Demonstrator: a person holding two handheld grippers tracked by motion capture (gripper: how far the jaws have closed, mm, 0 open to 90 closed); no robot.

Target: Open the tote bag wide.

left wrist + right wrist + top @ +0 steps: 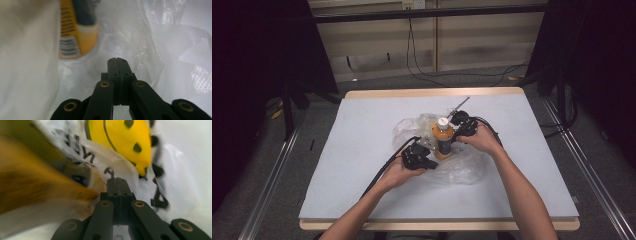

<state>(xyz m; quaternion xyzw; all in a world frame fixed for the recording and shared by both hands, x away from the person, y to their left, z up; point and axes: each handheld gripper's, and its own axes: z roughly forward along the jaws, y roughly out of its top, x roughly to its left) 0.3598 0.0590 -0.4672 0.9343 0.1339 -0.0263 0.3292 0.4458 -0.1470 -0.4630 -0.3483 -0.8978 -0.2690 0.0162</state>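
Black jaws pressed together on both grippers [116,60] [116,180] — flanking the orange bottle [443,142] amid clear plastic bag [464,167].

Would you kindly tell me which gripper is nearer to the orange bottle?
Right. The right gripper sits against the orange bottle's upper side; the left gripper sits lower, beside its base on the plastic bag.

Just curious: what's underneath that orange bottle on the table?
The orange bottle stands on a crumpled clear plastic bag spread over the table. Anything beneath the bag is hidden.
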